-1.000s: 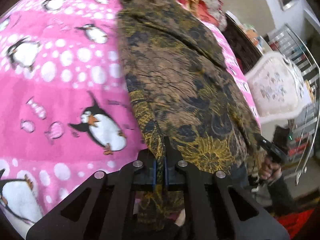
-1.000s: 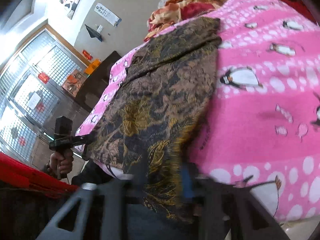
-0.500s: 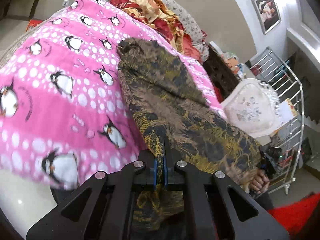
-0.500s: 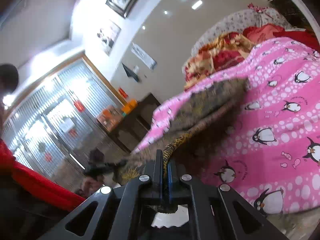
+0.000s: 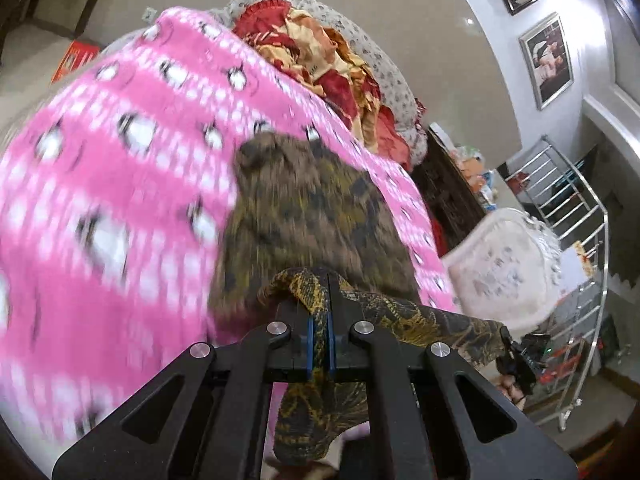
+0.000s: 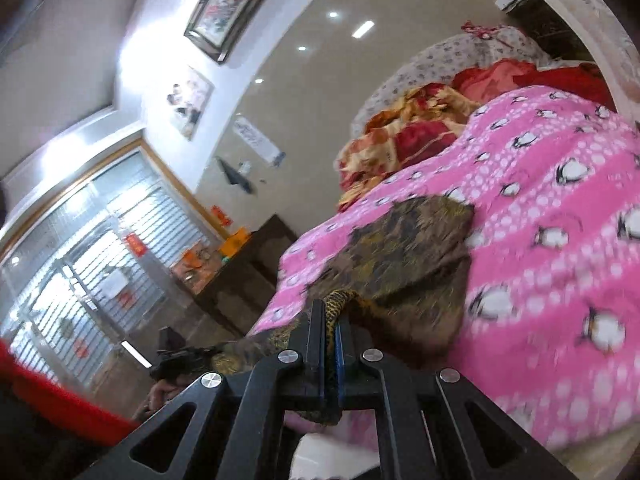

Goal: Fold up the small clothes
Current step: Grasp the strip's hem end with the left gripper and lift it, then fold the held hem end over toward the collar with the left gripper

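Bed with pink penguin blanket (image 5: 120, 208) fills most of both views; a red-and-gold quilt (image 5: 332, 64) is bunched at the head end, a dark cabinet (image 6: 240, 272) stands beside the bed, framed pictures (image 5: 546, 60) hang on the wall, a metal rack (image 5: 576, 216) and a white cushioned chair back (image 5: 504, 264) sit off to the side. Nothing stands between the grippers and the cloth. Brown-and-gold patterned garment (image 5: 304, 208) lies on the blanket, far end flat, near edge lifted off the bed. Left gripper (image 5: 319, 312) is clamped on one near corner, right gripper (image 6: 329, 320) clamped on the other; the hem is stretched between them. Versus a second ago: both grippers are higher, the near half of the garment has peeled off the blanket, and more wall and ceiling show. In the left view the other gripper (image 5: 520, 360) appears at the far end of the hem, with a hand partly visible under it. Blanket and garment are motion-blurred, so the fold line is hard to read; probably the lifted part is about half the cloth. Garment below the jaws is cut off by the gripper frames.
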`<state>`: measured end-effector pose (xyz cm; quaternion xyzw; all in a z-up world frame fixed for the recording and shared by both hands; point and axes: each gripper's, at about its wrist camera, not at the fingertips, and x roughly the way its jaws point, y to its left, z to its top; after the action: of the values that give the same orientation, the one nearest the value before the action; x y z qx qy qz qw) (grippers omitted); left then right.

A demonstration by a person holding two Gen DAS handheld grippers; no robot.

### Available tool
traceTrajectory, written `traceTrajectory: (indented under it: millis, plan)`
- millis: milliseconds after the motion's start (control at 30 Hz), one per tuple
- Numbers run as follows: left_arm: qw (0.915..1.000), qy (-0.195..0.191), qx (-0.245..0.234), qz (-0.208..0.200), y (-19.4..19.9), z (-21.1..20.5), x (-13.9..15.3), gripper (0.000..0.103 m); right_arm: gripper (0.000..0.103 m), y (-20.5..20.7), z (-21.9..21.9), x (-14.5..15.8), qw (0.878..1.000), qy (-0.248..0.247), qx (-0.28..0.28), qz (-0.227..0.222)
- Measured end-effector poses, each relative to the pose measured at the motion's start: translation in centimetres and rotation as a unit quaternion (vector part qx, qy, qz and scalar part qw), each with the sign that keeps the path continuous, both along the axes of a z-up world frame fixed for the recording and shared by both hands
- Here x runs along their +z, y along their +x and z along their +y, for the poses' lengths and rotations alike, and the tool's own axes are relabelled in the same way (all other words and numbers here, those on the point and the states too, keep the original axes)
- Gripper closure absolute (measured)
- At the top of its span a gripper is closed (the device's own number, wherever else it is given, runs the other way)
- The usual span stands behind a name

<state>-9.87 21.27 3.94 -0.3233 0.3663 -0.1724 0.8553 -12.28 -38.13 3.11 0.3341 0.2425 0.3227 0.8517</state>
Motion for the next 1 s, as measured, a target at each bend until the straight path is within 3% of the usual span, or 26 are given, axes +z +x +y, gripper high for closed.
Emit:
traceTrajectory:
  millis: [300,467,733,867,1000]
  plan:
    - [0.9984,0.045,0.015,0.032,16.2,-0.3,-0.5,0.100,0.100,16.7,1.5,-2.2,0.993,-0.057,-0.059,0.081]
    - [0.9962,0.058,0.027,0.060,22.0,0.2,-2.5,0.100,0.100,23.3,2.5,-3.9,0.987,-0.073,-0.073,0.121]
    - [0.9910,0.074,0.018,0.110,26.5,0.1,-7.7,0.097,0.100,30.2,3.0,-8.5,0.975,-0.100,-0.078,0.182]
    - [0.9915,0.060,0.007,0.115,27.0,0.5,-9.8,0.096,0.100,31.2,3.4,-11.1,0.967,-0.121,-0.068,0.213]
    - [0.9931,0.054,-0.011,0.104,27.1,0.9,-10.2,0.095,0.100,31.3,2.6,-12.0,0.968,-0.094,-0.063,0.225]
